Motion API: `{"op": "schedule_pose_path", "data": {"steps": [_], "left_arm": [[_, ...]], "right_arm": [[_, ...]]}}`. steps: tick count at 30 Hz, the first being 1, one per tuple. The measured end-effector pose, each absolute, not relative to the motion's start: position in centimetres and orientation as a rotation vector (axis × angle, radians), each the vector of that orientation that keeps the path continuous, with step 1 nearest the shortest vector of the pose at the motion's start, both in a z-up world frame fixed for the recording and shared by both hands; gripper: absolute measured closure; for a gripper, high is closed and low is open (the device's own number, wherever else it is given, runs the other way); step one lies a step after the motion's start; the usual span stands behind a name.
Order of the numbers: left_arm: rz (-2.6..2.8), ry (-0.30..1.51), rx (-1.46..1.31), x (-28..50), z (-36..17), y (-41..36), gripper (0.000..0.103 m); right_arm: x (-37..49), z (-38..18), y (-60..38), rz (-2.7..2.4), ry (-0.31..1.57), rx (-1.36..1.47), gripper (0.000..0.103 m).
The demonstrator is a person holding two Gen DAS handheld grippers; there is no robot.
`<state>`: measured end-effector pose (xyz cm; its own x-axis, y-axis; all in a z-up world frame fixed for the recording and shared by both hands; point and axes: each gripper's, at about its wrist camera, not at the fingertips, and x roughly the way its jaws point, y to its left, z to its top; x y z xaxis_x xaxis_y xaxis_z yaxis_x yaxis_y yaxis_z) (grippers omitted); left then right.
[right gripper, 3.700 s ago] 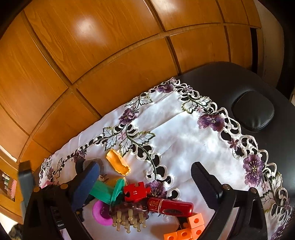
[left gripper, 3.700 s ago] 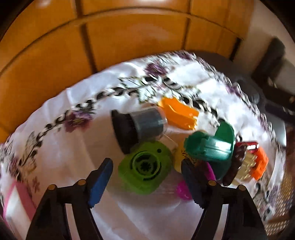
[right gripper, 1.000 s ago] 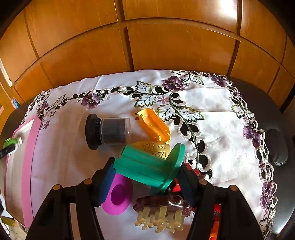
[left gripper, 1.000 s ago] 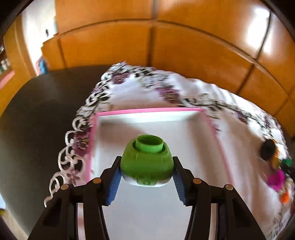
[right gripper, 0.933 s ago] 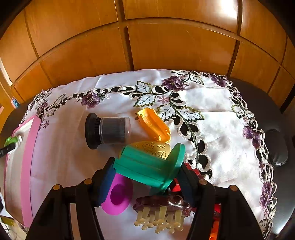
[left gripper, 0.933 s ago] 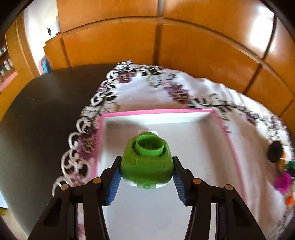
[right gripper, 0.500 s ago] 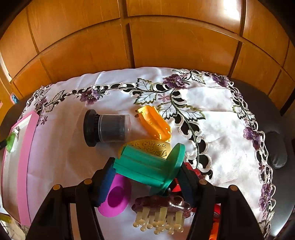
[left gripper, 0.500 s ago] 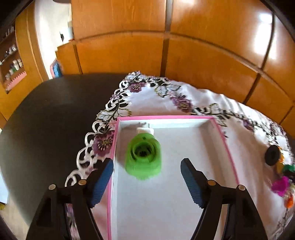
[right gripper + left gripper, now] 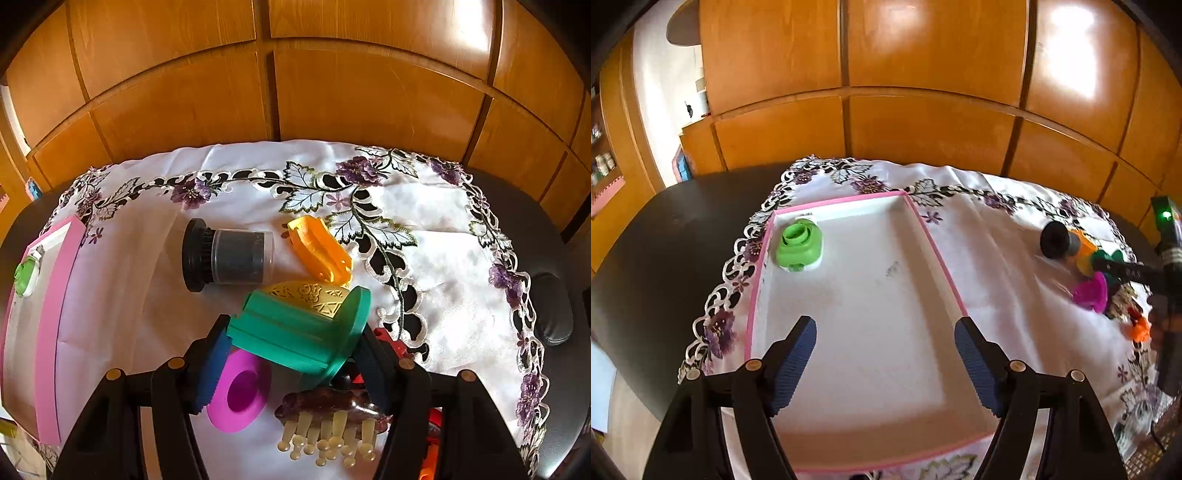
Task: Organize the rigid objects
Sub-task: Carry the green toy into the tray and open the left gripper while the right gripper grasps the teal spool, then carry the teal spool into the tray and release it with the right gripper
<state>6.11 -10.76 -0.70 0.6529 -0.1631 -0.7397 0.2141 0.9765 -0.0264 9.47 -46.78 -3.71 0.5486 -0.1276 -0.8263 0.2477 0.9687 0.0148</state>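
A green plastic cap piece (image 9: 799, 246) lies in the far left corner of the pink-rimmed white tray (image 9: 934, 254). My left gripper (image 9: 886, 350) is open and empty above the tray's near half. My right gripper (image 9: 291, 354) is shut on a teal plastic piece with a round flange (image 9: 299, 328), held just above the pile. The tray (image 9: 62, 295) and green piece (image 9: 25, 275) also show at the left edge of the right wrist view.
On the embroidered white cloth (image 9: 443, 236) lie a black brush with grey cover (image 9: 225, 254), an orange piece (image 9: 319, 253), a yellow ornate piece (image 9: 310, 293), a magenta ring (image 9: 240, 391) and a brown pegged brush (image 9: 328, 417). Wood panelling stands behind the dark table (image 9: 665, 236).
My left gripper opened and released the green piece into the tray's far left corner, then drew back. My right gripper stays shut on the teal piece.
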Motion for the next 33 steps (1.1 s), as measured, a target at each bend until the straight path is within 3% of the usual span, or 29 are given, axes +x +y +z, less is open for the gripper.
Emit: {"op": "schedule_pose_path", "data": {"steps": [33], "left_arm": [[-0.205,0.855,-0.012,4.2,-1.1,-8.4,0.025]], "right_arm": [[7.2,0.0,-45.8,-0.102,0.81,0.261,0.039]]}}
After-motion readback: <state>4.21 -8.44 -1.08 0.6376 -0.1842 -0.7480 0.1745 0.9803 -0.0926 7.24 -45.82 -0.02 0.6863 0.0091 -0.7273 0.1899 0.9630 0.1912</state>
